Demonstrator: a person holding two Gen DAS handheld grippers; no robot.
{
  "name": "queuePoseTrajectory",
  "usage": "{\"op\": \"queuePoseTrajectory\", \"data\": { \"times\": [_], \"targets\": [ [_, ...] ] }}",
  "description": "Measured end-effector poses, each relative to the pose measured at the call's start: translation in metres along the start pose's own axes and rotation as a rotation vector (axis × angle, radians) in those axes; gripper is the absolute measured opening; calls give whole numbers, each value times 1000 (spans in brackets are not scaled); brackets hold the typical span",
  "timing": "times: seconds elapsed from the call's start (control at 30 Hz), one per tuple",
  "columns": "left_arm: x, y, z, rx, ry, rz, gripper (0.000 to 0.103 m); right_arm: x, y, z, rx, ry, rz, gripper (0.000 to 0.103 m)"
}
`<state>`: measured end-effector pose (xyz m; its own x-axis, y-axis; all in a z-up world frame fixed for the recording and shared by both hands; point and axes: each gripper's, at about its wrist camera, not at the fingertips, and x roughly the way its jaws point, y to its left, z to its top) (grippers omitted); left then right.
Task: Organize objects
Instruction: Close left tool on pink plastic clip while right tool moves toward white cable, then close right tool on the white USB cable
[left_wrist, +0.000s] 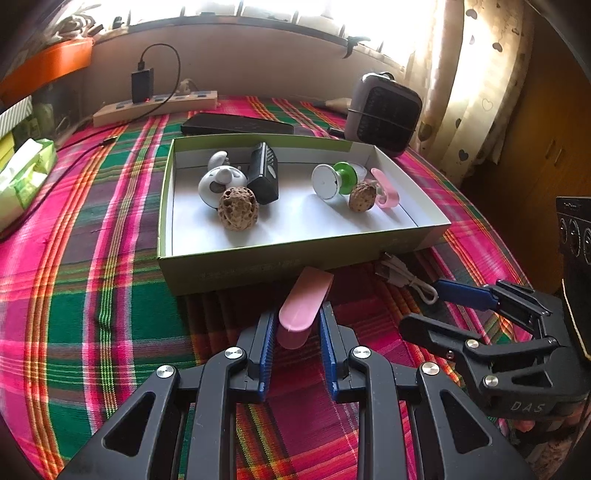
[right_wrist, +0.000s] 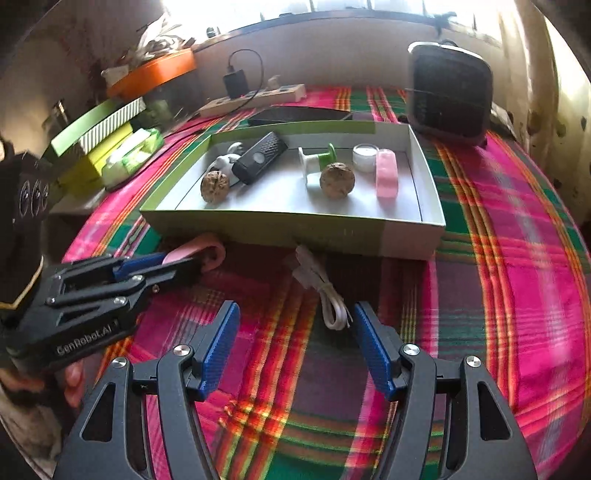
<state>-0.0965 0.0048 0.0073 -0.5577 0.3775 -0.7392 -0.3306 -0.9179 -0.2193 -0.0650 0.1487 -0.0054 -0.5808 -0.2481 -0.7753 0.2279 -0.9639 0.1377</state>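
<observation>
My left gripper (left_wrist: 297, 317) is shut on a pink clip (left_wrist: 303, 310) and holds it just above the plaid cloth, in front of the near wall of a shallow green-and-white box (left_wrist: 258, 258). In the box lie two walnuts (left_wrist: 237, 208), a white figurine (left_wrist: 218, 181), a black device (left_wrist: 263, 173), a green-and-white spool (left_wrist: 332, 179) and a second pink clip (left_wrist: 386, 188). My right gripper (right_wrist: 295, 310) stands open low over the cloth. A coiled white cable (right_wrist: 330, 299) lies by the inner side of its right finger (right_wrist: 373, 343), untouched. The right wrist view also shows the held pink clip (right_wrist: 207, 251).
A grey heater (left_wrist: 384, 110) stands behind the box at the right, beside a curtain (left_wrist: 461, 92). A power strip with a black charger (left_wrist: 155, 107) and a flat black device (left_wrist: 236, 125) lie at the back. A green tissue pack (left_wrist: 26, 173) and stacked boxes (right_wrist: 99, 125) sit at the left.
</observation>
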Motion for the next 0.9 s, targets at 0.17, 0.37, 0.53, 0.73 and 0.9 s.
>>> {"op": "queuePoseTrajectory", "data": {
  "times": [0.17, 0.37, 0.53, 0.73, 0.9],
  "targets": [
    [0, 0, -1, 10, 2, 6, 21, 4, -5, 6, -7, -16, -41, 64],
    [2, -5, 2, 31, 10, -11, 34, 14, -2, 10, -54, 0, -45, 64],
    [6, -10, 6, 58, 13, 6, 39, 17, -1, 14, -86, 5, -64, 54],
    [11, -9, 12, 58, 13, 20, 39, 17, 0, 15, -111, 3, -75, 37],
    [14, -13, 14, 94, 17, 43, 39, 17, 2, 16, -118, 1, -67, 26]
  ]
}}
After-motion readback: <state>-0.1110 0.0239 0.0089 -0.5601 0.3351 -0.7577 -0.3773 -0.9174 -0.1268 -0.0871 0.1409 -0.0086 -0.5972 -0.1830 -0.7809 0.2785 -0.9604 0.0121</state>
